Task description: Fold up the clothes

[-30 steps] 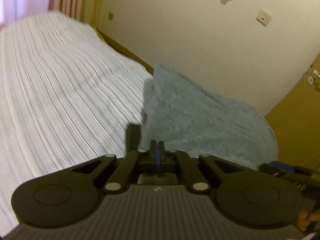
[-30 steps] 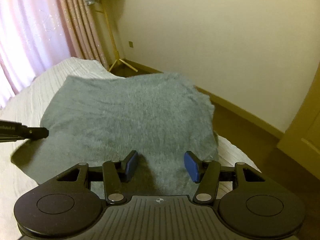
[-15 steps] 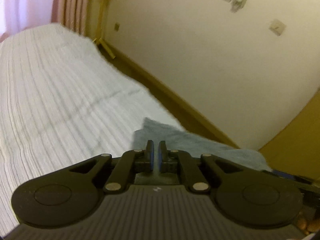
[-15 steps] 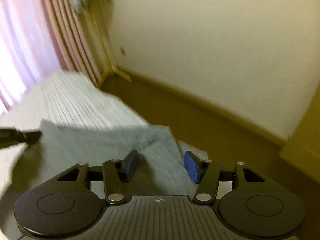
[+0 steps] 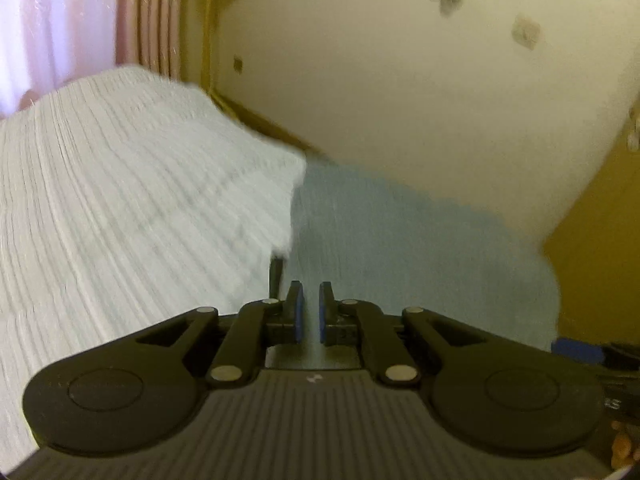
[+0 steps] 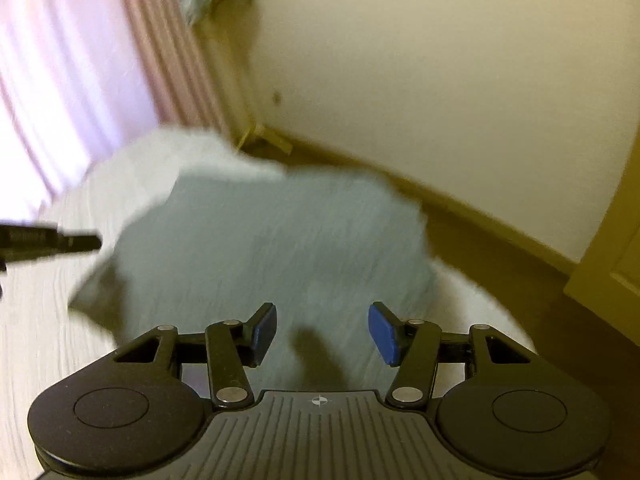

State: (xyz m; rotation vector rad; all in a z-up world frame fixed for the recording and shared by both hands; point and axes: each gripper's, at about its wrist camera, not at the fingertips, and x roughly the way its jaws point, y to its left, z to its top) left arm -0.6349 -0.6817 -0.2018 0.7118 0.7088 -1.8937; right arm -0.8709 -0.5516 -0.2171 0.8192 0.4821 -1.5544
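Note:
A grey-blue fleecy cloth lies spread on the white ribbed bed cover, near the bed's end. My left gripper hovers over the cloth's left edge, its blue pads all but closed with only a thin slit between them; nothing shows pinched there. In the right wrist view the cloth fills the middle, and the left gripper's dark tip points at its left border. My right gripper stands wide open above the cloth's near edge, nothing between its pads. Both views are motion-blurred.
A cream wall rises close behind the bed's end, with brown floor between. Pink curtains hang at the far left beside a wooden stand's legs. A yellowish door is at right. The right gripper's blue pad shows at the left view's edge.
Both hands drew back half a second ago, when less cloth showed, and have come forward over it again. The left pads parted from fully closed to a thin slit. The right jaws kept their width.

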